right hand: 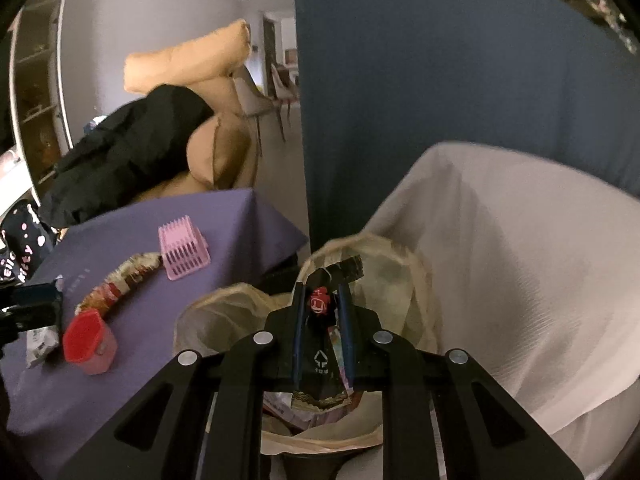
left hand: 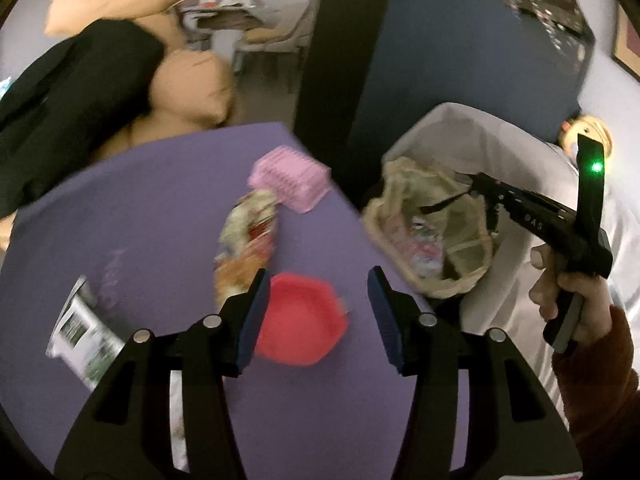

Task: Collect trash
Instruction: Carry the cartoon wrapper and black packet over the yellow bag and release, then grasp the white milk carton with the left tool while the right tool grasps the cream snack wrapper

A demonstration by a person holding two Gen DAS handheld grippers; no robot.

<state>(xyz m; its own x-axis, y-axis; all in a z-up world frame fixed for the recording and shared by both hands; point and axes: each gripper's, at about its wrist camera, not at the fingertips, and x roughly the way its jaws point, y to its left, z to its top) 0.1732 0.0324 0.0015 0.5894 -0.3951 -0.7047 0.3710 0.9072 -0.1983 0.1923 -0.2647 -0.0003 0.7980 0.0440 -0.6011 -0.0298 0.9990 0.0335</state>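
step: right claw (right hand: 323, 322) pinches a wrapper (right hand: 320, 356) over the bin bag (right hand: 400, 280)
left claw (left hand: 316, 300): spread, empty, above tabletop (left hand: 140, 200)
next: release wrapper into bag

The right gripper (right hand: 323, 300) pinches a dark wrapper (right hand: 322, 354) over the lined trash bin (right hand: 224, 312). On the purple table (right hand: 180, 320) beside it lie a pink basket (right hand: 183, 254), a crumpled snack bag (right hand: 120, 282) and a red-lidded jar (right hand: 89, 342).

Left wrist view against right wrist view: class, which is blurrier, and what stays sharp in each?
Left wrist view: blurrier, with the snack wrapper and red lid smeared while the left gripper stays crisp. Right wrist view: mostly sharp, the black wrapper in the right gripper readable; both bend straight lines at the edges.
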